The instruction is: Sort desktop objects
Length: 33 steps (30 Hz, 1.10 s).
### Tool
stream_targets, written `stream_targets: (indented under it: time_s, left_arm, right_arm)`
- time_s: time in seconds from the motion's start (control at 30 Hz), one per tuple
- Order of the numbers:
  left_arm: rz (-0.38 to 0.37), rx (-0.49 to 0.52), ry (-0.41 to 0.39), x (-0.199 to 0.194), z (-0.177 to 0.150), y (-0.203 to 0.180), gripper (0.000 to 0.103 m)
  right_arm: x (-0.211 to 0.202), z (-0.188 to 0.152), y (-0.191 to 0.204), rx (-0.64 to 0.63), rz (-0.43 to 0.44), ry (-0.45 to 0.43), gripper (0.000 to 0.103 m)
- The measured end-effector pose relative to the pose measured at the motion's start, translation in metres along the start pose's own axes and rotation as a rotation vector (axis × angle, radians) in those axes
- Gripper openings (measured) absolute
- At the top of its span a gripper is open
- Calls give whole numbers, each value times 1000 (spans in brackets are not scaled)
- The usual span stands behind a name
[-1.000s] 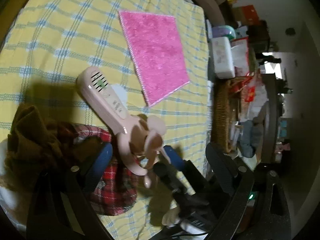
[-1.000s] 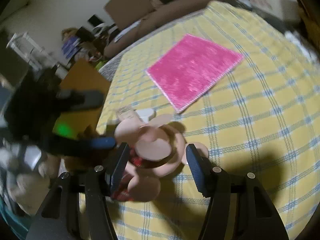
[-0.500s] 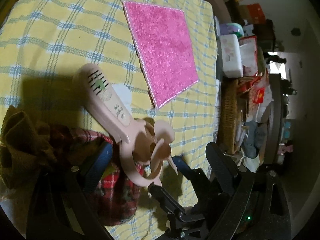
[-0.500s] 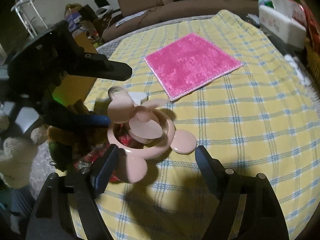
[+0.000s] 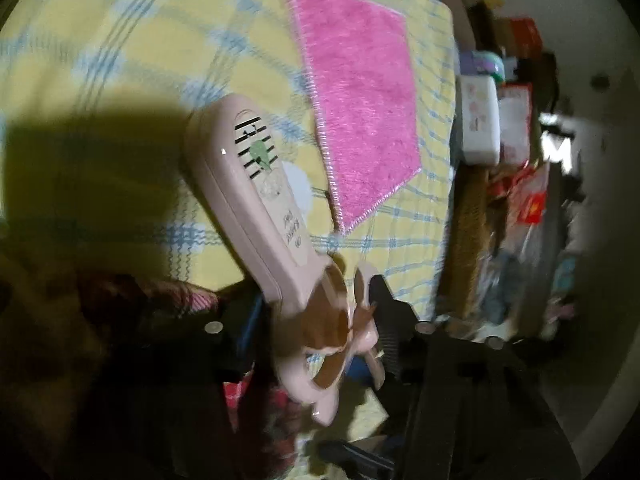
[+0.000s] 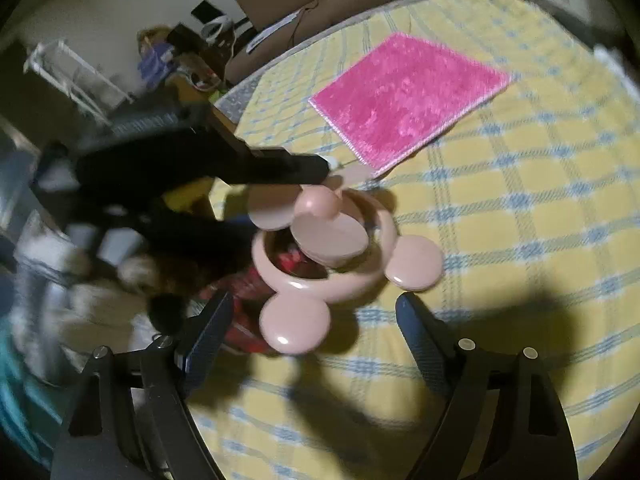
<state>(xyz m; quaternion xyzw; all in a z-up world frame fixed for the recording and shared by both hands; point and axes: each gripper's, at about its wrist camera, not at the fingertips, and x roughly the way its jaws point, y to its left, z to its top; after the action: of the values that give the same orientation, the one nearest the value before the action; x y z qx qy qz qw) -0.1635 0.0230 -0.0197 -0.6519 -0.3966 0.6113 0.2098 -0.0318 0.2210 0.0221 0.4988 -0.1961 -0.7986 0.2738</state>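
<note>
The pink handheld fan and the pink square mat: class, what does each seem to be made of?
Pink handheld fan: likely smooth, glossy moulded plastic; small bright highlights show on its round ears. Pink square mat: seemingly soft fuzzy fabric, with matte pile and a pale stitched edge.

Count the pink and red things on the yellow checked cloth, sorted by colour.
Pale pink: 1, the handheld fan
Bright pink: 1, the fuzzy mat
Red: 1, the plaid cloth under the fan's head
Total: 3
</note>
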Motion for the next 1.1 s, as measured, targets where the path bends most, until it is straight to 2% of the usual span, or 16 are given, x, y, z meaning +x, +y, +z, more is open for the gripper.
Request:
stream_targets:
  time_s: [0.07, 0.13, 0.23, 0.27, 0.33, 0.4, 0.43, 0.47, 0.57, 0.63, 0.73, 0.87, 0.97, 1.1]
  left_arm:
    - [-18, -21, -7, 0, 1, 2, 48]
    - [-26, -21, -11, 0, 2, 0, 53]
    - [-86, -52, -26, 0, 5, -2, 71]
    - [-99, -58, -32, 0, 6, -2, 74]
    - [-101, -67, -51, 1, 8, -3, 74]
    - [-89, -57, -75, 2, 8, -3, 62]
    - [-72, -48, -78, 3, 8, -2, 41]
    - [-55, -43, -73, 7, 8, -1, 38]
    - [-76, -55, -86, 8, 6, 5, 36]
    - [-82, -47, -90, 7, 6, 4, 36]
    - [-103, -40, -89, 5, 4, 3, 36]
    - [-132, -31, -93, 1, 2, 1, 36]
    - [-141, -14, -98, -2, 0, -3, 36]
    - [-170, 13, -105, -10, -5, -14, 36]
  right_arm:
    - [0, 1, -4, 50, 53, -2, 80]
    - [2, -1, 0, 31, 39, 8, 73]
    - [8, -3, 8, 4, 30, 32, 72]
    - [9, -3, 10, -6, 25, 34, 72]
    - [12, -2, 15, -23, 15, 37, 71]
    - [13, -2, 17, -29, 11, 37, 68]
    - [13, -2, 17, -30, 12, 35, 65]
    - [13, -1, 17, -30, 16, 33, 64]
    - [16, -1, 19, -34, 16, 39, 61]
    - [17, -1, 21, -47, 16, 41, 54]
    - [17, 1, 22, -60, 4, 36, 53]
    - [12, 2, 28, -112, -52, 8, 47]
    - [10, -2, 29, -135, -78, 0, 36]
    - [3, -4, 35, -186, -128, -31, 33]
